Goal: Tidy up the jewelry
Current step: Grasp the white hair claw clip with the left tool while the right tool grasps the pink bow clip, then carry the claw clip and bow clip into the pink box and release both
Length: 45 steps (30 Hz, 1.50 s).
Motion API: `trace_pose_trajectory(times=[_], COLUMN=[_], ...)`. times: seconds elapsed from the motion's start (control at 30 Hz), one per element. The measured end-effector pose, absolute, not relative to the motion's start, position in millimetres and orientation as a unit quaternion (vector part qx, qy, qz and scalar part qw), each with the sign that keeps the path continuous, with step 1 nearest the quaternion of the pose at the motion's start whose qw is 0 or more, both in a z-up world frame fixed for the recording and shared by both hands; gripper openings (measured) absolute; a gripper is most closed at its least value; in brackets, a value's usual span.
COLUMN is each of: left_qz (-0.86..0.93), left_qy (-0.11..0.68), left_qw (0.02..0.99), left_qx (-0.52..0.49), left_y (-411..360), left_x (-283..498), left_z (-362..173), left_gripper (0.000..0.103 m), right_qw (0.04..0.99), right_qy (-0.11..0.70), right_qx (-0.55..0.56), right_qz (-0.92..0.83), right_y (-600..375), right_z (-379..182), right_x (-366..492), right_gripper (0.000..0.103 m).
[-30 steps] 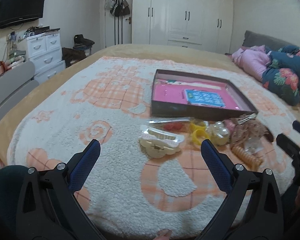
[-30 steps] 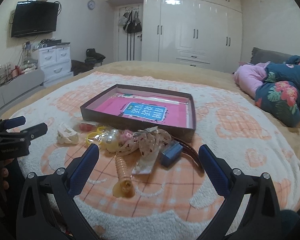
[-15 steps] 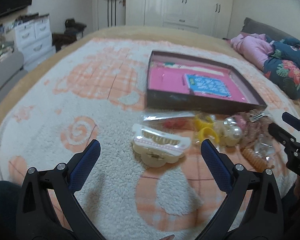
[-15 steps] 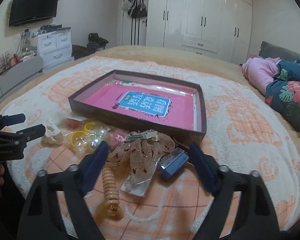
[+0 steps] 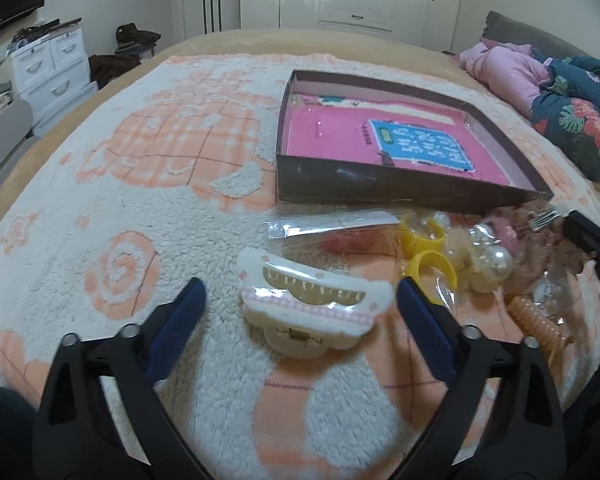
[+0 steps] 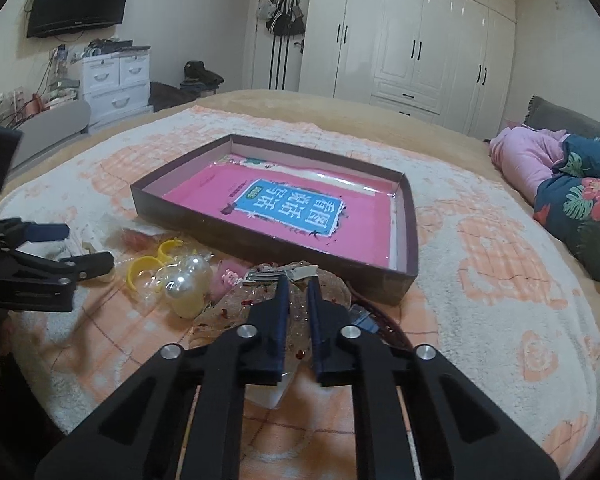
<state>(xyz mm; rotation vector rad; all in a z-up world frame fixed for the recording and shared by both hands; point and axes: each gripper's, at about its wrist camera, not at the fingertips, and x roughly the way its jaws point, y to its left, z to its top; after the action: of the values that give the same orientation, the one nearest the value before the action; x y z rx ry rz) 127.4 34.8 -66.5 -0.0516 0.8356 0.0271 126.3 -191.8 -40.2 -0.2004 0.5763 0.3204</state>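
Note:
A cream hair claw clip (image 5: 314, 304) lies on the fleece blanket between the blue pads of my open left gripper (image 5: 300, 300). To its right lie a clear bag (image 5: 332, 226), yellow rings (image 5: 426, 254), pearl baubles (image 5: 492, 262) and a coiled hair tie (image 5: 540, 322). A dark shallow box (image 5: 400, 190) with a pink book inside sits behind them. In the right wrist view my right gripper (image 6: 298, 284) has nearly closed over a glittery bagged hair bow (image 6: 256, 304) with a metal clip (image 6: 264, 276). Whether the pads grip it I cannot tell.
The pile lies near the bed's front edge. Pink and floral bedding (image 6: 572, 184) is heaped at the right. White drawers (image 6: 116, 84) and a chair stand left of the bed, wardrobes (image 6: 412, 40) behind it. My left gripper shows in the right wrist view (image 6: 60, 248).
My left gripper has moved forward and down until the claw clip sits between its pads. My right gripper has lowered onto the bagged bow and its jaws have closed from wide open to a narrow gap.

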Motion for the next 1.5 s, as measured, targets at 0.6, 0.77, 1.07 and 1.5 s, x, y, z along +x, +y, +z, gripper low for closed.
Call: trace_pose_trajectory(times=[0.6, 0.77, 1.07, 1.5], left_qz=[-0.021, -0.034, -0.062, -0.059], left_qy=[0.375, 0.36, 0.34, 0.344], left_qw=[0.925, 0.931, 0.938, 0.936], left_qx=[-0.055, -0.051, -0.036, -0.04], left_y=[49.4, 41.6, 22.2, 15.8], left_x=[103.7, 108.9, 143.6, 217.8], left_z=[-39.5, -22.3, -2.5, -8.4], left_gripper=[0.066, 0.066, 0.066, 0.066], right_qw=[0.956, 0.961, 0.967, 0.967], right_qy=[0.253, 0.241, 0.224, 0.22], right_qx=[-0.051, -0.039, -0.028, -0.036], right_qz=[0.14, 0.133, 0.119, 0.12], right_y=[-225.8, -236.7, -248.9, -234.8], right_z=[-18.2, -7.6, 9.4, 16.2], right_x=[102.6, 100.1, 111.4, 162.0], right_gripper=[0.005, 0.005, 0.005, 0.005])
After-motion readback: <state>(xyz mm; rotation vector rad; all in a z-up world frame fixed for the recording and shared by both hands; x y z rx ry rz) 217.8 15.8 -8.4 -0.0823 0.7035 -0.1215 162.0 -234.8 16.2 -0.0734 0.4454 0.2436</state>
